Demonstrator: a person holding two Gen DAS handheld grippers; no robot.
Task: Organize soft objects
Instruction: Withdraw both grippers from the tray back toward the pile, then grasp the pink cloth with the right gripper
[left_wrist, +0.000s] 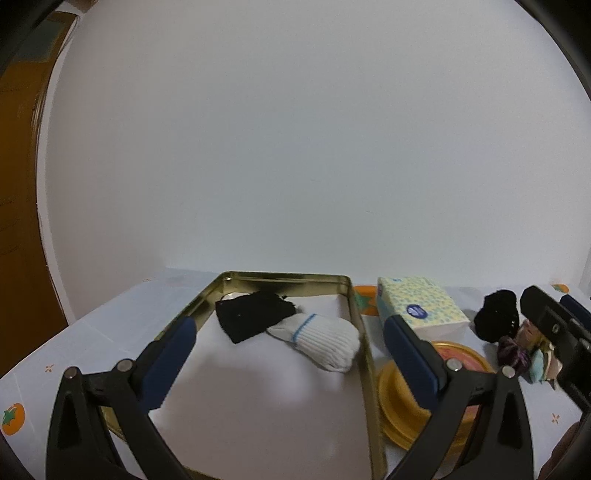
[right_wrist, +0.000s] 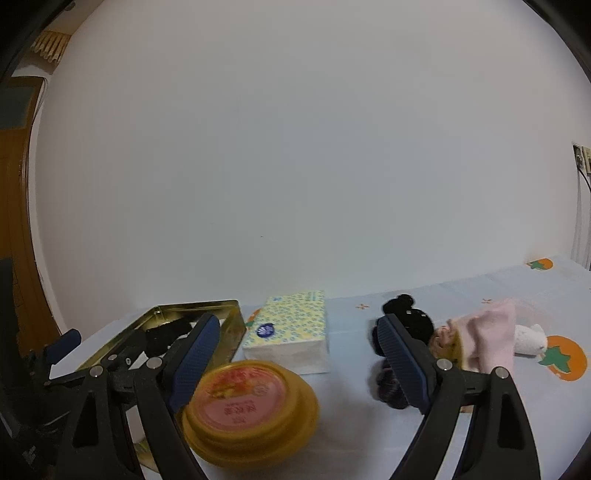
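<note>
Background: white wall rising behind a bench covered in a persimmon-print cloth.
Left view, tin: gold tin holding a black cloth and a white sock.
Left view, fingers: left gripper hovering released, sock lying between its fingers.
Right view, pile: black sock, pink cloth and plush toy lying on the bench.
Right view, fingers: right gripper spreading wide, empty; pile sitting beyond its right finger, tissue pack and yellow lid between.

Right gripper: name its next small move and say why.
Probably ease the right gripper forward and rightward to the black soft item and close on it. Its jaws stand open and empty, the gold tin already holds a white sock and black cloth, and this piece lies outside it.
</note>
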